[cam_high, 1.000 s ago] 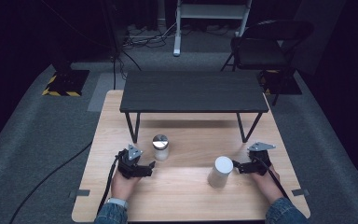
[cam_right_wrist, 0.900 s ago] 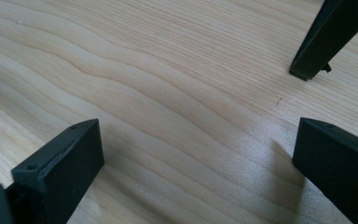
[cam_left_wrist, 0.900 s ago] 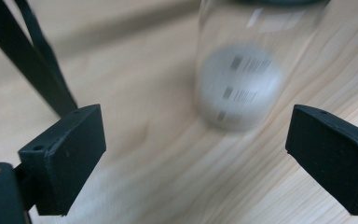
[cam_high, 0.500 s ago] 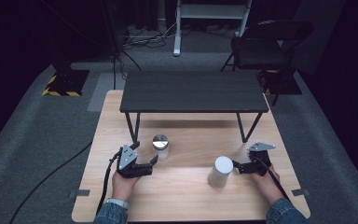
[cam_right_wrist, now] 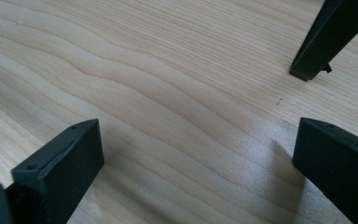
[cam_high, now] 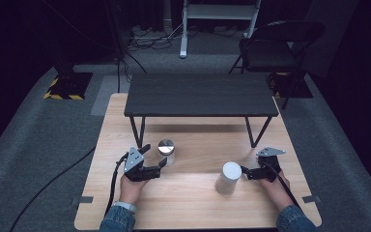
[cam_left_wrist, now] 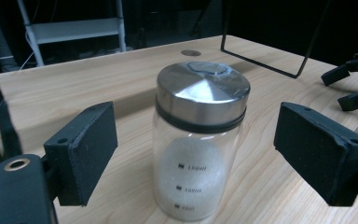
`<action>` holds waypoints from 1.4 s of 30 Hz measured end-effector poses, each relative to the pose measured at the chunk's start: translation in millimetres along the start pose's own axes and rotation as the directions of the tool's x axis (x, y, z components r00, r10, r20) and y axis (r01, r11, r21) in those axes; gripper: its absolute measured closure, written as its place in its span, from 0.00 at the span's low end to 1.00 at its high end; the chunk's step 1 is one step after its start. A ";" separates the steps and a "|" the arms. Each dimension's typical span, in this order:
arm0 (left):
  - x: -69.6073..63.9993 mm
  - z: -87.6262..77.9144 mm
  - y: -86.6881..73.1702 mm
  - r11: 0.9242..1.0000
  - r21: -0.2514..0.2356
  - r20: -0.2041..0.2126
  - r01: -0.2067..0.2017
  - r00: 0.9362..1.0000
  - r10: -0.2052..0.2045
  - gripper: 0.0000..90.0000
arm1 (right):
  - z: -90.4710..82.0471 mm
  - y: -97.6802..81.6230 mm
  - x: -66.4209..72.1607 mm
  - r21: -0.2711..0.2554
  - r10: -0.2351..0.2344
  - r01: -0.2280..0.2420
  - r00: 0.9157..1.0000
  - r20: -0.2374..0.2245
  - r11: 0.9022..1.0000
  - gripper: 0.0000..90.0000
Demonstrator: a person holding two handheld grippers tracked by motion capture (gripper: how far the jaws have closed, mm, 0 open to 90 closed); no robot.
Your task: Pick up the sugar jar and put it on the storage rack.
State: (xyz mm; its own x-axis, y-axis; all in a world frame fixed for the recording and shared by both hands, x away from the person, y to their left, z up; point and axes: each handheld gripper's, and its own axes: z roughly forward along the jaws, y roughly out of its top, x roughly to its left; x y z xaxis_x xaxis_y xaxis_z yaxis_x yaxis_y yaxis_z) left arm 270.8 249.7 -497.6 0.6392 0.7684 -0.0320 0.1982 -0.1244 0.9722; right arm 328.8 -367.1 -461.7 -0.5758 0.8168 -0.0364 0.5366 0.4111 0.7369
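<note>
Presently, as I see it:
Left hand-held gripper (cam_left_wrist: 196,154): spread, jaws just closing, pads clear of glass jar (cam_left_wrist: 198,154) between them.
Right hand-held gripper (cam_right_wrist: 196,158): spread over bare tabletop (cam_right_wrist: 168,93).

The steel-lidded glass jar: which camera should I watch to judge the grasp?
The left gripper view. The jar stands close up between the left gripper's jaws, gaps visible either side. The high view shows it small, mostly its lid. The right gripper view faces bare tabletop.
</note>
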 end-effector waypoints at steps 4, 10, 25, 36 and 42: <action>1.8 9.9 3.3 1.000 0.010 0.020 -0.012 1.000 0.012 0.14 | 0.0 0.0 -0.2 0.000 -0.001 0.001 1.000 -0.001 1.000 0.01; 3.5 22.0 4.2 1.000 0.017 0.014 -0.023 1.000 0.023 0.15 | -0.4 -0.3 -0.2 0.000 -0.006 0.006 1.000 -0.004 1.000 0.01; -0.1 50.3 16.5 0.983 0.172 0.012 -0.070 0.998 0.069 0.22 | -1.4 -1.3 -0.3 0.000 -0.012 0.012 1.000 -0.010 1.000 0.01; 4.1 53.4 17.4 0.978 0.205 0.024 -0.044 0.999 0.040 0.34 | -1.3 -1.2 -0.9 0.000 -0.014 0.014 1.000 -0.014 1.000 0.01; 4.0 53.9 18.0 0.977 0.208 0.024 -0.044 0.999 0.040 0.34 | -1.4 -1.2 -1.1 0.000 -0.017 0.017 1.000 -0.017 1.000 0.01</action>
State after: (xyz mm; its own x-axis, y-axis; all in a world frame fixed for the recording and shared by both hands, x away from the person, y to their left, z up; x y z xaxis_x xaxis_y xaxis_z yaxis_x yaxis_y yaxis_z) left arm 317.0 216.7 -492.7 0.6640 0.7478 0.0015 0.3202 -0.2862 0.9031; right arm 327.9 -369.1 -461.6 -0.5949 0.8029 -0.0375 0.5271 0.4249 0.7359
